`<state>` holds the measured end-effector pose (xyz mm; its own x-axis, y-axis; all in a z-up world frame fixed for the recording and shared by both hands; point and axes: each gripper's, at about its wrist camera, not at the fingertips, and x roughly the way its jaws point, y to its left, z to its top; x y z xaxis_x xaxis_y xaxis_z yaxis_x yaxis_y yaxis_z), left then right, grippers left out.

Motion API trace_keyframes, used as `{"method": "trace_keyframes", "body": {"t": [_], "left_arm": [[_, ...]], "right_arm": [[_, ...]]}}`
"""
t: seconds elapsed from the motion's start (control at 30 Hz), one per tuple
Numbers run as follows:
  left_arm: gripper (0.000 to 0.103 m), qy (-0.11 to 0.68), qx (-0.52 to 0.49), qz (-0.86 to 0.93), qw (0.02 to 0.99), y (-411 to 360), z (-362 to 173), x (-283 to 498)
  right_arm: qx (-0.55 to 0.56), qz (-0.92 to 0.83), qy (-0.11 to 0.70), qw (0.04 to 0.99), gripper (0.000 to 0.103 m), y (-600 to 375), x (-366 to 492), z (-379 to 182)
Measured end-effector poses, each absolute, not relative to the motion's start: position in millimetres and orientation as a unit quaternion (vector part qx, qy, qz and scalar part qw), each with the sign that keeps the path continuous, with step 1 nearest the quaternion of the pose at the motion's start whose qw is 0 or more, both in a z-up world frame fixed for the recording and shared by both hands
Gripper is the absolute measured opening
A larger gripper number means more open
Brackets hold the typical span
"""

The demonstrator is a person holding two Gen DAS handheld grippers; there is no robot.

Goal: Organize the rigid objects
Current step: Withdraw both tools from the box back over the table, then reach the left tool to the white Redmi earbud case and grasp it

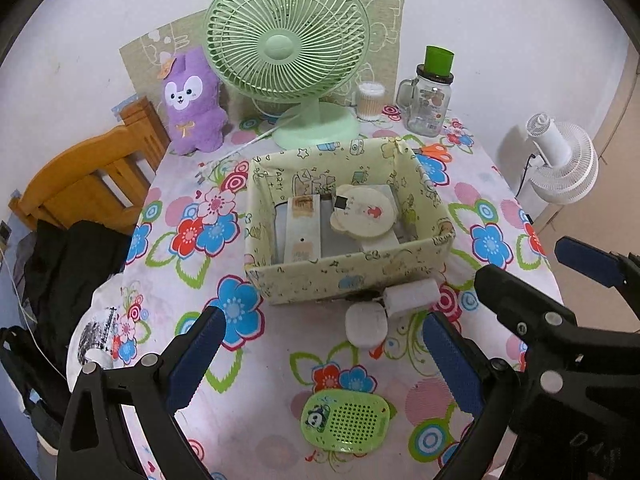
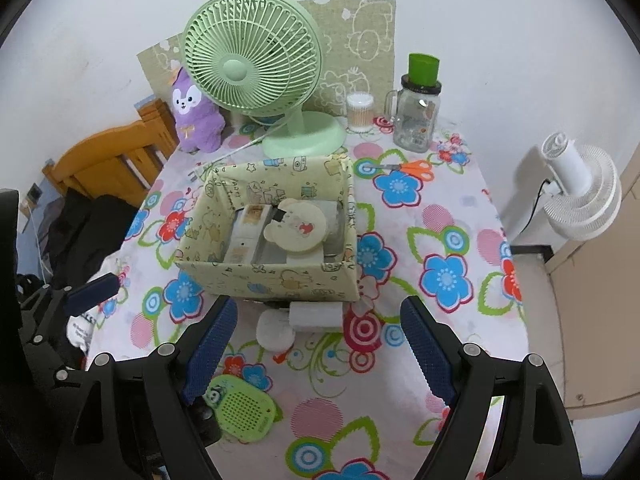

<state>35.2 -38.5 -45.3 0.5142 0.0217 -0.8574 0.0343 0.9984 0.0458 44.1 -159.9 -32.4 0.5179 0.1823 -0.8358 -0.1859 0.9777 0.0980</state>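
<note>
Nearest me, both the left gripper (image 1: 320, 356) and right gripper (image 2: 316, 344) gape wide, holding nothing. I risk nudging the white case (image 1: 366, 325) under the box (image 1: 352, 276) while reaching.

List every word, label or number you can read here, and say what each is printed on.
"PARTY": inside wall of the patterned storage box.
Glass jar label: too blurred to read.
Tags on the white boxes in the storage box: too small.
Green perforated case: raised mark on its edge, unreadable.
</note>
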Motion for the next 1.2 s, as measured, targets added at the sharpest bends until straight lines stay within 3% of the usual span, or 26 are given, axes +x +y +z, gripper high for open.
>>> {"method": "trace_keyframes", "body": {"t": [1.2], "left_arm": [[0.101,0.551,0.006,-0.001,0.835,-29.6,-132.7,43.3]], "right_arm": [[-0.027,0.12,0.526,0.842,0.086,-161.5,59.1,-108.7]]}}
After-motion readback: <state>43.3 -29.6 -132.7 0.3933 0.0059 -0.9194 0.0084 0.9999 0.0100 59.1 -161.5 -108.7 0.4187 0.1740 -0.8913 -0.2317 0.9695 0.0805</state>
